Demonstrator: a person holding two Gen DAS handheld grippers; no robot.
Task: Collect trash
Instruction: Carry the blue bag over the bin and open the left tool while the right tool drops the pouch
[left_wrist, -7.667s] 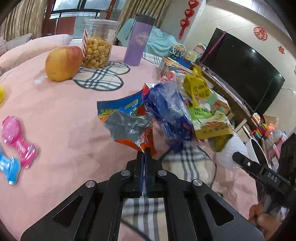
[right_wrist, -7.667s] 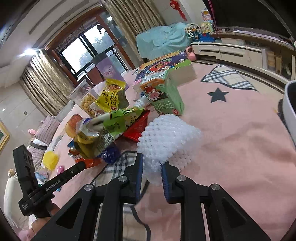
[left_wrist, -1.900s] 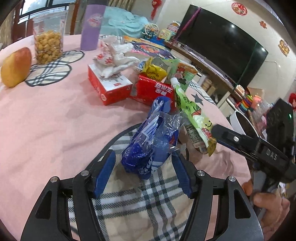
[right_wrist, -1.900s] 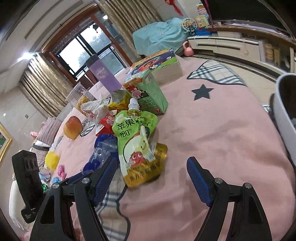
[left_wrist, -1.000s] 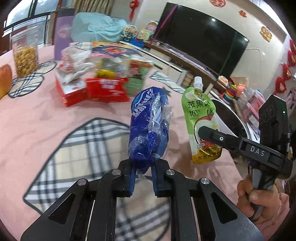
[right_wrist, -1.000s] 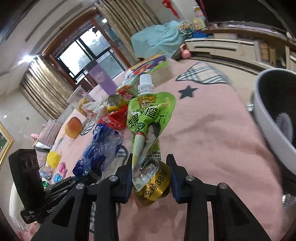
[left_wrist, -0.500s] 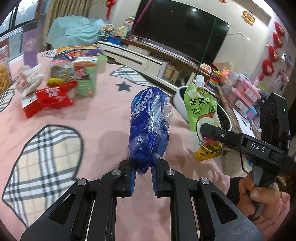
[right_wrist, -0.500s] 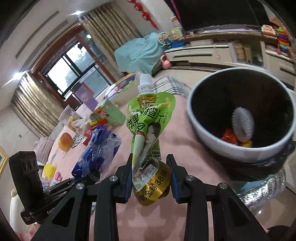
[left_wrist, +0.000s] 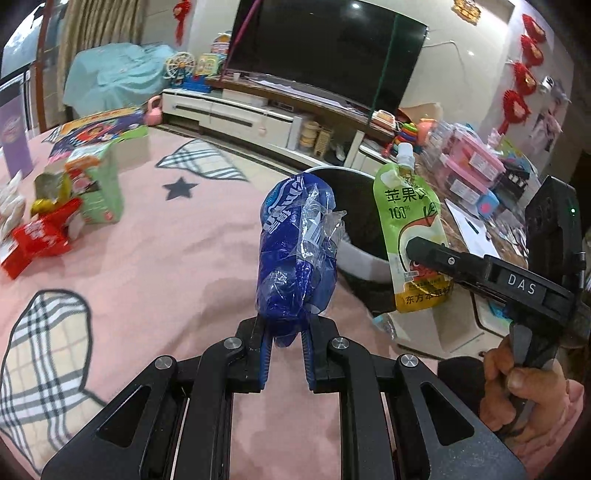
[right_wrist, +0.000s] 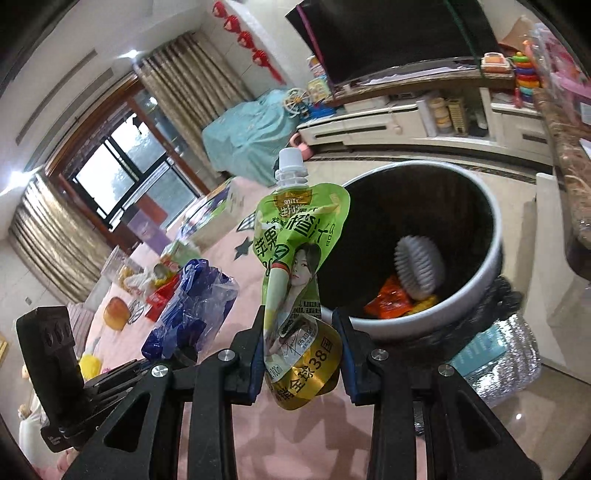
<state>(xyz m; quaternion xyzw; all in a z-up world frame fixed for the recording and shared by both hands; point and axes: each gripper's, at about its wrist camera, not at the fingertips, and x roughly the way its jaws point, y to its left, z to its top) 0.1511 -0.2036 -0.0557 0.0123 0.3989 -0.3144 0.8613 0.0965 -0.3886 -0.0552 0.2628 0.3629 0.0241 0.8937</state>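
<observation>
left gripper (left_wrist: 286, 338) clenched on crumpled blue plastic wrapper (left_wrist: 297, 251), frame centre, above pink desk (left_wrist: 166, 258). right gripper (right_wrist: 301, 350) clenched on green spouted juice pouch (right_wrist: 297, 266), centre; grey round bin (right_wrist: 461, 306) at its right, scraps inside.

**Soft indoor light, heavy fisheye, some motion blur**

You worked in even, fairly dim room light; daylight came through the window (right_wrist: 125, 173), which showed pale but not blown out. The television (left_wrist: 325, 48) caught a small ceiling-light glare. Shadows on the pink tablecloth (left_wrist: 155, 266) stayed faint. Both views bowed strongly toward dark, vignetted corners. The white foam net (right_wrist: 419, 269) in the bin (right_wrist: 439, 317) smeared with motion, and far objects looked soft.
</observation>
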